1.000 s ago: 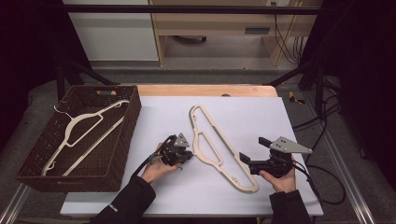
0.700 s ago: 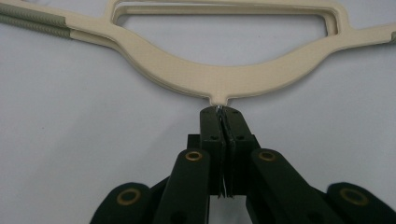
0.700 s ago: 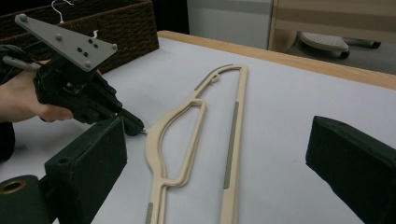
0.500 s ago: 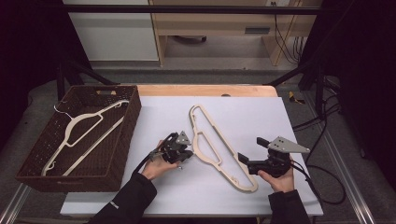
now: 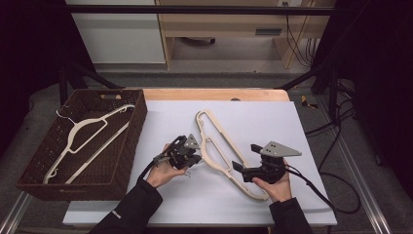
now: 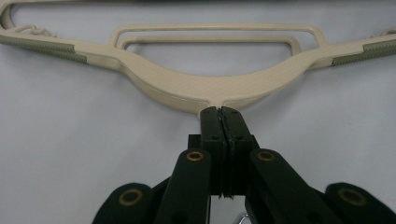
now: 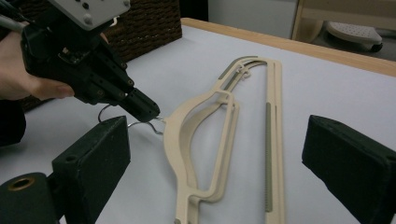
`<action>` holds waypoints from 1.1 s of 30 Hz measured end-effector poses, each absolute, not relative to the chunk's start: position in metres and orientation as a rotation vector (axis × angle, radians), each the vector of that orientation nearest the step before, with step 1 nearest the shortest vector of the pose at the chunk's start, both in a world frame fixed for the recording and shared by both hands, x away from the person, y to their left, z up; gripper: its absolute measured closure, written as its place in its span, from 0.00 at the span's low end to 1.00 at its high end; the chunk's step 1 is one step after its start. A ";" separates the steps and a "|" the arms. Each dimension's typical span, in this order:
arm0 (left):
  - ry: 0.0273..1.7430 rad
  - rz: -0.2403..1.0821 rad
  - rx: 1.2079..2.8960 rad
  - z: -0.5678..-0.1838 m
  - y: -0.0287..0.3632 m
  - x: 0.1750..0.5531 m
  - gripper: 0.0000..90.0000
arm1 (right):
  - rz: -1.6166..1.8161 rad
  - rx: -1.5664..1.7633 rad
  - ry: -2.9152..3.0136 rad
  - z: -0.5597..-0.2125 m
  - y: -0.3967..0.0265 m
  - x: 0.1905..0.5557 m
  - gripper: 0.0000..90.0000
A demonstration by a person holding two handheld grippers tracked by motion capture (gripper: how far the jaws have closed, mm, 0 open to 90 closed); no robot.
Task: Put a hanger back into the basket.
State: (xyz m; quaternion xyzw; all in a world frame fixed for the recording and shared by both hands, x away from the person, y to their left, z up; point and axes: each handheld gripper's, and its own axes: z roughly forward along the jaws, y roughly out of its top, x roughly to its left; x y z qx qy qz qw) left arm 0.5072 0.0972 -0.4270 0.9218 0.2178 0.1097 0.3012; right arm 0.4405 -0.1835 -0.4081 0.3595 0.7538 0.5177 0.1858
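Two grippers meet a cream plastic hanger [image 5: 221,146] mid-desk in the high view. Left gripper view: left gripper [image 6: 222,112] clamped on the hanger's thin wire hook at the curved neck. Right gripper view: right gripper [image 7: 224,163] spread wide, empty, over the hanger's ribbed bar.

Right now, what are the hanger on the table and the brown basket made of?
The hanger on the table looks like cream plastic with a smooth, moulded, slightly sheeny body; darker ribbed strips on its shoulders may be rubbery grip pads. Its hook is thin and silvery, probably metal wire. The basket looks like woven dark brown wicker or rattan, judging by its criss-cross weave, though it could be plastic imitation.
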 end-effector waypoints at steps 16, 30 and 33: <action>0.568 0.313 2.456 -0.404 0.088 0.492 0.98 | 1.377 0.990 2.247 -0.420 -0.138 0.455 0.18; 0.565 0.331 2.467 -0.398 0.083 0.489 0.98 | 1.212 0.995 2.361 -0.445 -0.116 0.463 0.35; 0.575 0.313 2.457 -0.398 0.082 0.487 0.98 | 1.190 0.989 2.379 -0.448 -0.115 0.463 0.44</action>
